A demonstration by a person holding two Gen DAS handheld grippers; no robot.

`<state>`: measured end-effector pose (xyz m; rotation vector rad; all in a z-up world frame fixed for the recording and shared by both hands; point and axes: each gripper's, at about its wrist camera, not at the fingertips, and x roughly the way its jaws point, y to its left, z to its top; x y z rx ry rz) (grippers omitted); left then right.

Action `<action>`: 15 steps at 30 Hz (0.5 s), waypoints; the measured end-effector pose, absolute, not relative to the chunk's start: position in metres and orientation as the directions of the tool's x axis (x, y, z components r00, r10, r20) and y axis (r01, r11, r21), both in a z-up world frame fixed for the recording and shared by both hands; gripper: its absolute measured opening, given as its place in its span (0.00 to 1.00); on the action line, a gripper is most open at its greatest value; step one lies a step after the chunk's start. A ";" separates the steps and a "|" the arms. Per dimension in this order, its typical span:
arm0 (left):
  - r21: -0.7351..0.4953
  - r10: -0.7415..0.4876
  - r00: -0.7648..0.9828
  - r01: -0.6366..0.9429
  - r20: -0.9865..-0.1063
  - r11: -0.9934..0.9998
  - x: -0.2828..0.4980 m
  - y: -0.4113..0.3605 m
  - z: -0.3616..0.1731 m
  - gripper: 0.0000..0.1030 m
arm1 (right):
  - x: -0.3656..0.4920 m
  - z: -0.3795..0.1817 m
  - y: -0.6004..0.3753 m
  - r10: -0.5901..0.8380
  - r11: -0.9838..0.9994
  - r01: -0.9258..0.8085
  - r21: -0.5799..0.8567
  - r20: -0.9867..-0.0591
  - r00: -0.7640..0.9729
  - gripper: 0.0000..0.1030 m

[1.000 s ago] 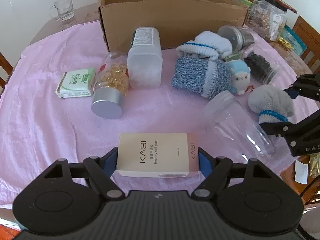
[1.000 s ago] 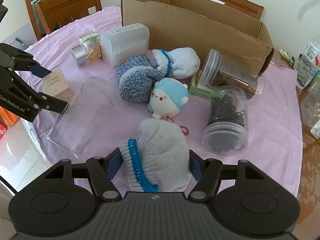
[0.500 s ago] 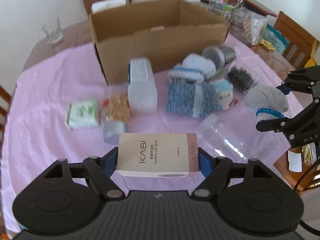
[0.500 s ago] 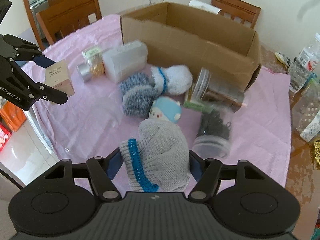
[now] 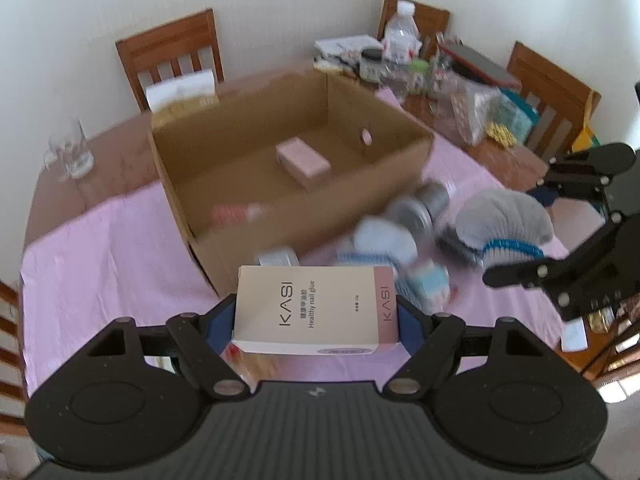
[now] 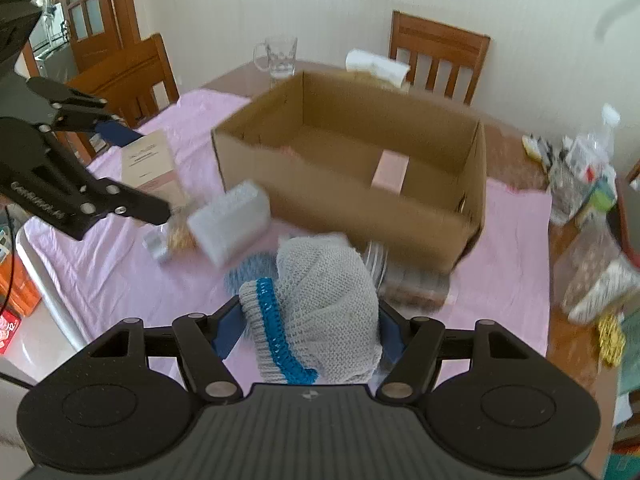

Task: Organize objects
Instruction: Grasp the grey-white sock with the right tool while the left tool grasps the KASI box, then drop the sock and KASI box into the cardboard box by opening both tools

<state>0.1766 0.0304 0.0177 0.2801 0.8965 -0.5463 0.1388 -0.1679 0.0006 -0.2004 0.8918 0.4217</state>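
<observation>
My left gripper [image 5: 316, 312] is shut on a beige and pink KASI nail glue box [image 5: 312, 308], held high above the pink tablecloth. My right gripper [image 6: 310, 328] is shut on a grey knit sock with a blue band [image 6: 316, 308], also lifted. Ahead of both stands the open cardboard box [image 5: 304, 216], with a small pink box [image 5: 302, 160] lying on its floor. The same cardboard box [image 6: 340, 216] fills the middle of the right wrist view. Each gripper shows in the other's view: the right gripper [image 5: 560, 236] with the sock, the left gripper [image 6: 128, 168] with the glue box.
On the cloth in front of the carton lie a white plastic container [image 6: 230, 222], a jar of amber capsules [image 6: 176, 236], metal-lidded jars [image 5: 420, 208], more socks [image 5: 384, 240] and a blue plush toy [image 5: 428, 284]. A glass mug [image 5: 72, 152] stands at the back left. Clutter and chairs ring the table.
Both grippers have risen with their loads and now look down into the carton. The view over the table is blurred from the motion.
</observation>
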 end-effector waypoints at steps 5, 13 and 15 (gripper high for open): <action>0.025 -0.309 0.546 0.519 -0.778 0.854 0.217 0.024 0.033 0.77 | 0.171 0.022 -0.169 0.311 0.881 -0.473 -0.001 -0.753 0.580 0.70; 0.050 -0.257 0.608 0.440 -0.751 0.897 0.287 0.012 0.045 0.77 | 0.234 0.039 -0.171 0.330 0.864 -0.502 -0.036 -0.713 0.618 0.70; 0.053 -0.238 0.613 0.418 -0.754 0.907 0.306 0.007 0.042 0.77 | 0.248 0.038 -0.170 0.317 0.867 -0.496 -0.050 -0.712 0.627 0.70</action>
